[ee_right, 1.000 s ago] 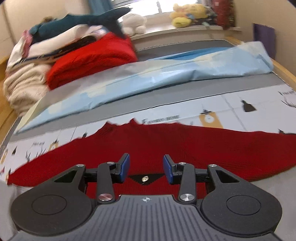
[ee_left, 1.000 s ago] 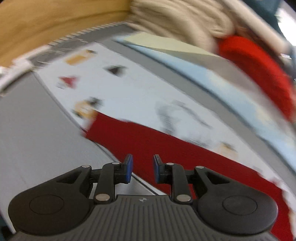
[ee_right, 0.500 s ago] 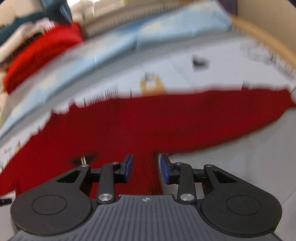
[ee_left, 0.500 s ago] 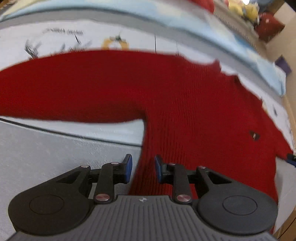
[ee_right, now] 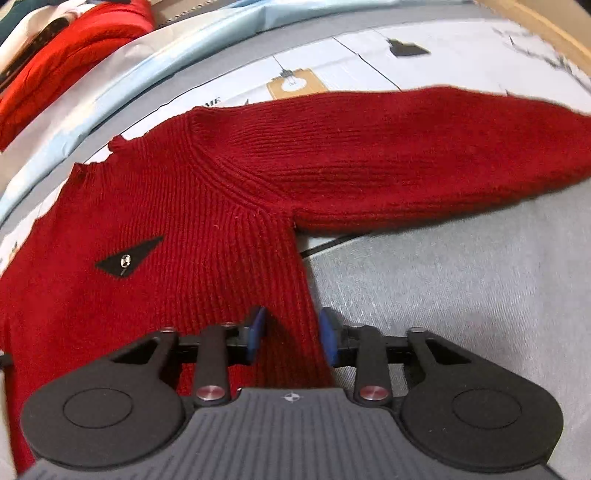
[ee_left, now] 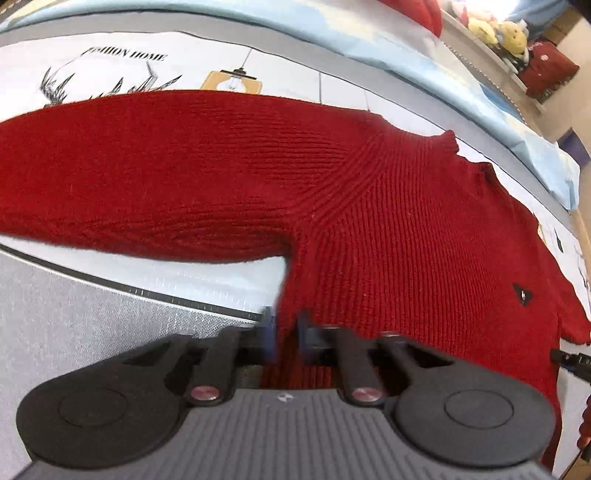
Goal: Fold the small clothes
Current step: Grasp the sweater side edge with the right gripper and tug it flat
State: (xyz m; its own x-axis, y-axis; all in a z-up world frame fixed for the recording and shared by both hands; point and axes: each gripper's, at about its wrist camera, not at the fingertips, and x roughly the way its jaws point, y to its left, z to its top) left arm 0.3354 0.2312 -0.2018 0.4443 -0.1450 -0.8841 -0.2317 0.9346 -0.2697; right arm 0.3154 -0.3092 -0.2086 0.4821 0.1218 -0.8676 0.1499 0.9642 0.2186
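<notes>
A dark red knit sweater (ee_left: 332, 192) lies flat on the bed, sleeves spread to both sides, a small black triangular patch (ee_right: 127, 258) on its chest. My left gripper (ee_left: 284, 332) sits at the sweater's left side edge below the armpit, its blue pads blurred and close together around the edge. My right gripper (ee_right: 291, 336) is at the sweater's right side edge (ee_right: 258, 221) below the other armpit, its jaws open with the edge between them.
The sweater lies on a white printed sheet (ee_left: 110, 62) over grey bedding (ee_right: 461, 295). A light blue cover (ee_left: 406, 48) runs behind. Folded red and cream clothes (ee_right: 55, 48) are stacked at the far left. Plush toys (ee_left: 495, 29) sit on a far ledge.
Both grippers have dropped closer to the sweater and onto its side edges. The left gripper's pads have narrowed around the edge. The right gripper has swung left from the sleeve.
</notes>
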